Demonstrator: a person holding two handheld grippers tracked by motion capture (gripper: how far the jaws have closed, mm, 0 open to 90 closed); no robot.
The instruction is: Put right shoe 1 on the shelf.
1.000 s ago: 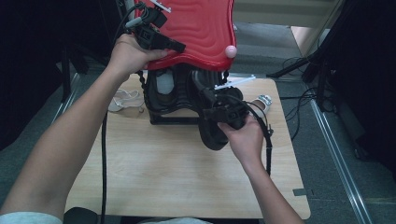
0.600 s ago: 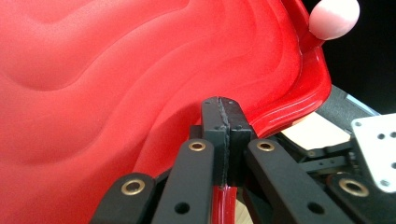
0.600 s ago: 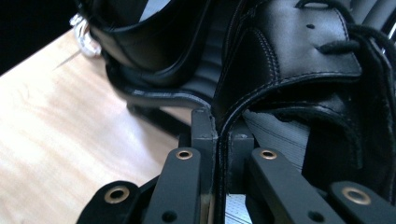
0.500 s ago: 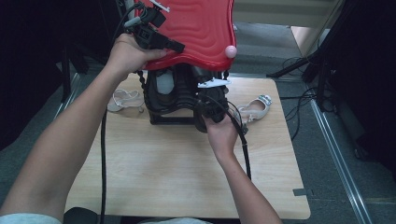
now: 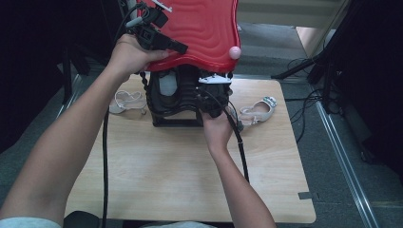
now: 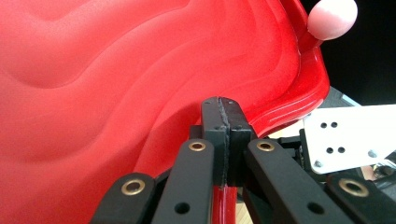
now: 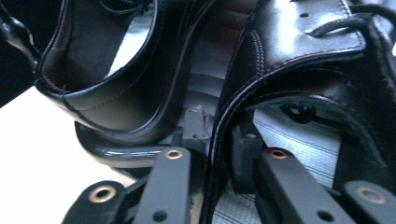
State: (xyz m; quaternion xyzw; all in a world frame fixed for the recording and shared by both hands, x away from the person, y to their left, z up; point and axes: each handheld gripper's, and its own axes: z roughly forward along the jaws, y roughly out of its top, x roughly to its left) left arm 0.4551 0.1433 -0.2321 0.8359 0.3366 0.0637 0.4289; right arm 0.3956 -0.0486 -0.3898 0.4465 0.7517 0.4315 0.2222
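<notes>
We see a black box (image 5: 173, 102) standing at the far middle of the wooden surface (image 5: 190, 180), with its red, wave-moulded lid (image 5: 199, 28) tipped up above it; a pink knob (image 5: 235, 52) sits at the lid's near right corner; inside the box two black leather shoes stand side by side, the left shoe (image 7: 107, 70) and the right shoe (image 7: 303, 70) as the right gripper view shows them, both heel-end toward that camera.

The left tool (image 5: 159, 40) is clamped on the lid's near rim; in the left gripper view its tool (image 6: 223, 135) shows its pads pressed together with the thin red edge running between them, so we read it as gripping the lid and holding it raised; the left hand (image 5: 130, 54) wraps the tool's body from below.

The right tool (image 5: 209, 102) reaches into the box's open front; in the right gripper view its tool (image 7: 219, 140) straddles the side wall of the right shoe, one pad outside and one inside the collar; its jaws have just been opening, and we cannot tell whether the pads press the leather.

On the surface left of the box lies a pale sandal (image 5: 126, 100); right of the box, just beside the right hand (image 5: 216, 130), lies a second sandal (image 5: 256, 110); black cables trail toward us from both tools.
</notes>
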